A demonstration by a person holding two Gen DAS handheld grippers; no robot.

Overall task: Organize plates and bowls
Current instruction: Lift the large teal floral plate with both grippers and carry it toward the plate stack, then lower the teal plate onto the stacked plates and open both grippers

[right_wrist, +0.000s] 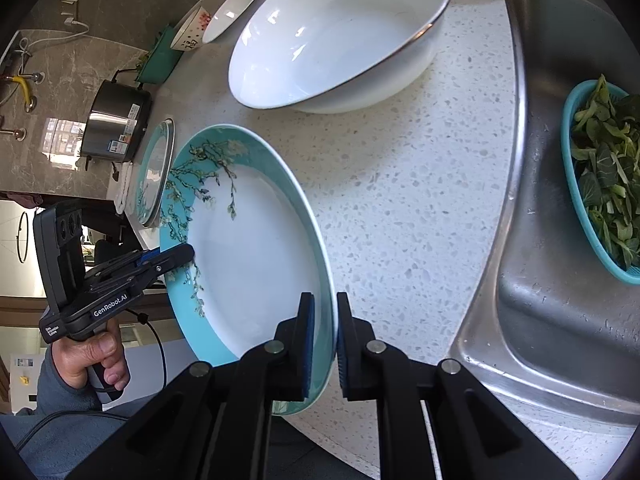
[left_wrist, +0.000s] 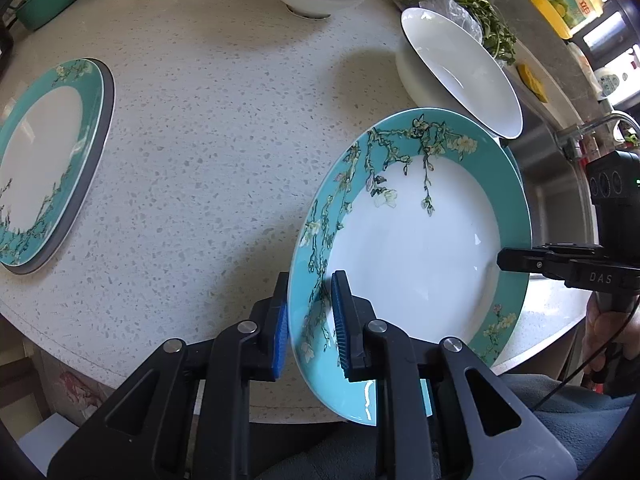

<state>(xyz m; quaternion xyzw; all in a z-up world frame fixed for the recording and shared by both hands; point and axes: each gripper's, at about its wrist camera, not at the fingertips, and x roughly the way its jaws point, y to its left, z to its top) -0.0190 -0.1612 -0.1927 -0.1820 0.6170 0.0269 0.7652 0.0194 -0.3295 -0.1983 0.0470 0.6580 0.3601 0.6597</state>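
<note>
Two grippers clamp one teal-rimmed white porcelain plate with blossom branches [left_wrist: 416,256], tilted above the speckled white stone counter [left_wrist: 220,140] near its front edge. Left gripper [left_wrist: 310,320] pinches the plate's left rim; right gripper [right_wrist: 323,344] pinches the opposite rim. Behind it sits a wide white bowl with a dark rim [right_wrist: 336,36]. Toward the counter's left edge lies a matching teal plate [left_wrist: 44,160].
</note>
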